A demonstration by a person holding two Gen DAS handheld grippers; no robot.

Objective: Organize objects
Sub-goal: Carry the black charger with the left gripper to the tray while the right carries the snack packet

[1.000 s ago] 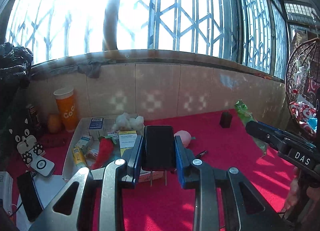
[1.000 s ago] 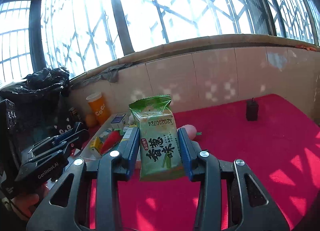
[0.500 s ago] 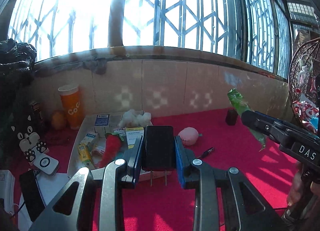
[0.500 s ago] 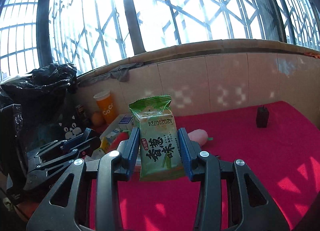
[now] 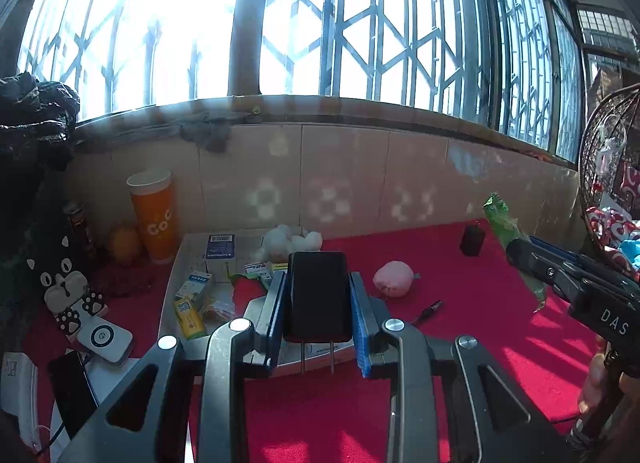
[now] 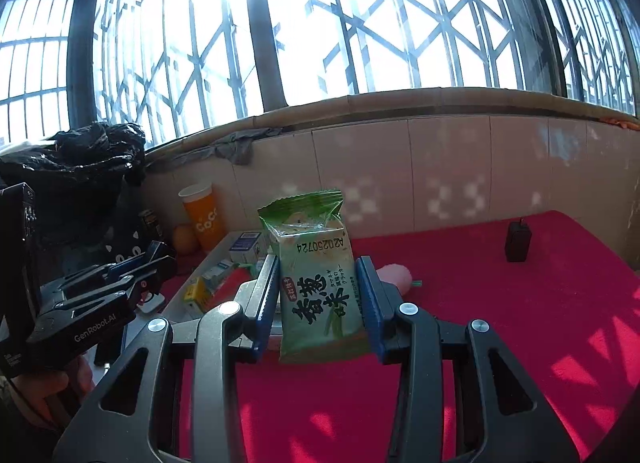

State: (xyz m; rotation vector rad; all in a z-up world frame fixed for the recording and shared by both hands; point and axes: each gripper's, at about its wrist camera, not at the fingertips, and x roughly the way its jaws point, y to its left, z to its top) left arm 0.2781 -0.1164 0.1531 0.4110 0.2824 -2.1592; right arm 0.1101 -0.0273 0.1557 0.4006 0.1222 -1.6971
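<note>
Charger [image 5: 318, 295] pinched in left claw [image 5: 319, 317], snack packet [image 6: 316, 279] in right claw [image 6: 318, 303], both tilted slightly downward.

I see a black charger [image 5: 318, 297] held upright between my left gripper's [image 5: 319, 323] blue pads, its two metal prongs pointing down, above the near edge of the white tray [image 5: 170, 303]. A green snack packet [image 6: 318, 283] with dark printed characters stands upright, clamped in my right gripper [image 6: 318, 303], to the right of the tray. The tray itself lies on red cloth and holds small boxes, a red item and white fluffy balls.
</note>
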